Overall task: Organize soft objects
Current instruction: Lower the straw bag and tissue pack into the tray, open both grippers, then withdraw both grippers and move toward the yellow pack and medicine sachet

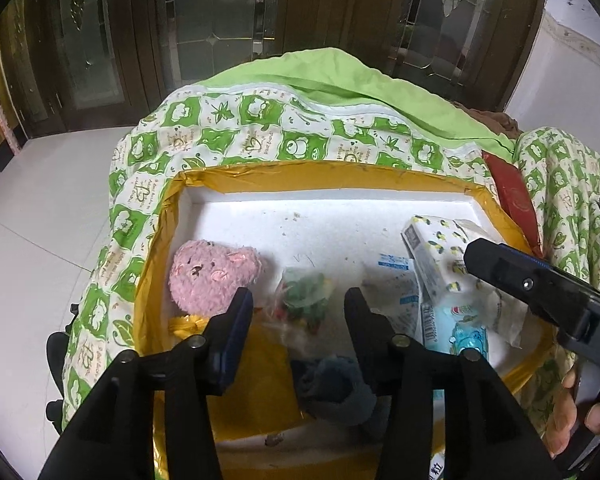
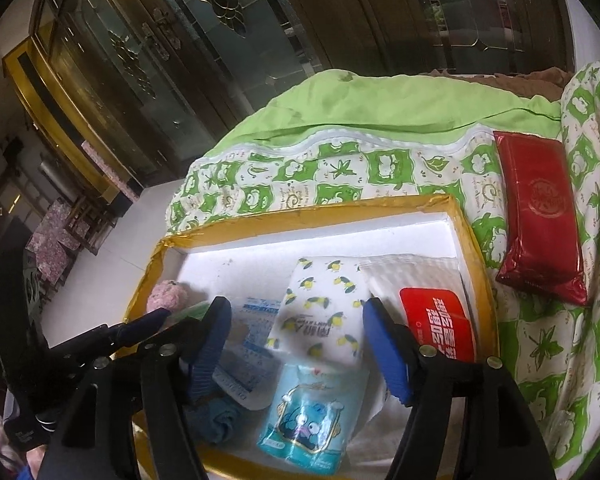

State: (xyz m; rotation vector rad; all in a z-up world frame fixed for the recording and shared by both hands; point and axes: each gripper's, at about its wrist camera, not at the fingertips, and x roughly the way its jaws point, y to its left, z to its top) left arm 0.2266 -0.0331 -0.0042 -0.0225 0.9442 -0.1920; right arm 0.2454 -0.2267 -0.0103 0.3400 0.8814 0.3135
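Note:
A white foam box with yellow tape on its rim (image 1: 320, 174) (image 2: 312, 210) sits on a green patterned quilt. It holds a pink plush bear (image 1: 212, 272) (image 2: 168, 294), a clear bag with green and red contents (image 1: 304, 300), a dark blue sock (image 1: 336, 388) (image 2: 220, 416), a lemon-print tissue pack (image 1: 436, 248) (image 2: 324, 312), a light blue cartoon tissue pack (image 2: 312, 412) (image 1: 456, 328) and a red-labelled tissue pack (image 2: 436, 316). My left gripper (image 1: 298, 300) is open over the clear bag and sock. My right gripper (image 2: 296, 316) is open above the lemon and blue packs; it also shows in the left wrist view (image 1: 540, 284).
A red foil pack (image 2: 540, 220) (image 1: 514, 196) lies on the quilt (image 2: 340, 172) (image 1: 260, 120) right of the box. Dark wood and glass cabinet doors (image 2: 180, 40) stand behind. White tiled floor (image 1: 40, 220) lies to the left.

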